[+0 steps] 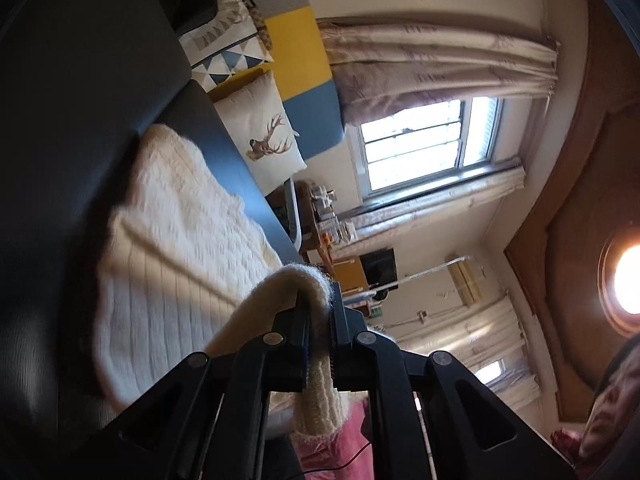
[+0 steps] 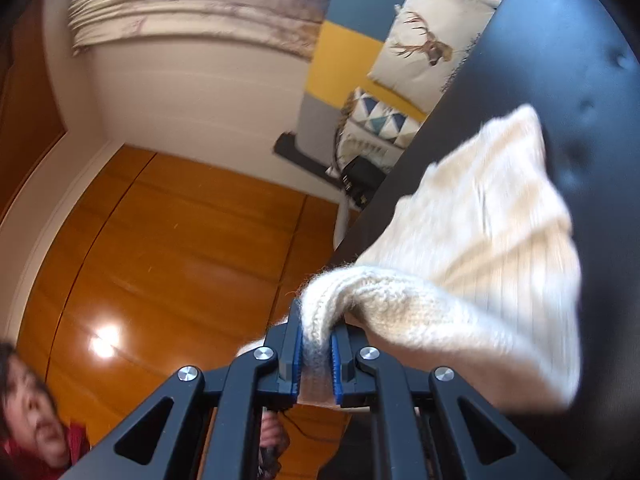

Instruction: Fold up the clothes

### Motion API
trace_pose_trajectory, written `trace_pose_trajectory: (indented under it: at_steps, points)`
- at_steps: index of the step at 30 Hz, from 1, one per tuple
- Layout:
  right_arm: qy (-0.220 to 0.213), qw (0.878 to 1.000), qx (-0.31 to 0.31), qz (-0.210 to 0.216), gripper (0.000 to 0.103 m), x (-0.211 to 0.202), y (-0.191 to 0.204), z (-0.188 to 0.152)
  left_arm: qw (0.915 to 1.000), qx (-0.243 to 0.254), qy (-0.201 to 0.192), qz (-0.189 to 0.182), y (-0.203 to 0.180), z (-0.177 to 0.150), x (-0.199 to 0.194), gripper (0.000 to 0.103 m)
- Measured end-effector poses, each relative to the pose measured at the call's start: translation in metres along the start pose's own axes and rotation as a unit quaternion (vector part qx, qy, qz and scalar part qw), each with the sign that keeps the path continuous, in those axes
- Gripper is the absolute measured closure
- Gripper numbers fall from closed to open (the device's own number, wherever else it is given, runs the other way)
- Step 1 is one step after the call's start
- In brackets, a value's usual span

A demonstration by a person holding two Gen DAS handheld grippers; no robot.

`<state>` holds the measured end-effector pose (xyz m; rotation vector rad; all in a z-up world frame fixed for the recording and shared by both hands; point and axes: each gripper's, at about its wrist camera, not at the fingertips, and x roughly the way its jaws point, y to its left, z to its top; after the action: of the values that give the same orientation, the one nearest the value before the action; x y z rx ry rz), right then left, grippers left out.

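Your left gripper (image 1: 320,320) is clamped on a cream knit sweater (image 1: 180,240) edge; your right gripper (image 2: 316,352) pinches another edge. Its body drapes over the dark sofa (image 1: 80,80).

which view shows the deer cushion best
The right wrist view: the deer cushion is sharp and its whole print shows. The left wrist view shows it too, smaller and turned sideways.
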<state>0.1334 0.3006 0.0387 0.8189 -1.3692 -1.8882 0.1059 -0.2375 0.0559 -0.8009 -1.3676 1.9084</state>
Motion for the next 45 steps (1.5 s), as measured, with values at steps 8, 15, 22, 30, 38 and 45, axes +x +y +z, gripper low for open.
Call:
trace_pose_trajectory:
  at_steps: [8,15,22,30,38,45]
  points:
    - [-0.038,0.994,0.095,-0.03,0.093,0.068,-0.064,0.077,0.9937,-0.09,-0.029,0.061,0.065,0.061,0.062,0.096]
    - [-0.054,0.977,0.189,-0.079,0.086,0.104,-0.118,0.105,0.9689,-0.238,-0.007,0.066,0.113,0.078,0.085,0.092]
    - [-0.019,0.984,0.154,-0.093,0.075,0.112,-0.109,0.139,0.9574,-0.282,-0.044,0.047,0.116,0.096,0.081,0.052]
    - [-0.035,0.988,0.134,-0.072,0.069,0.098,-0.096,0.154,0.9746,-0.159,-0.066,0.143,0.078,0.106,0.083,0.048]
    - [-0.008,0.972,-0.093,-0.215,0.069,0.117,-0.026,0.126,0.9755,0.082,0.024,0.203,0.008,0.066,0.179,0.048]
    - [0.114,0.922,-0.224,-0.295,0.069,0.203,-0.018,0.091,0.9298,0.183,0.063,0.313,0.02,0.048,0.227,0.05]
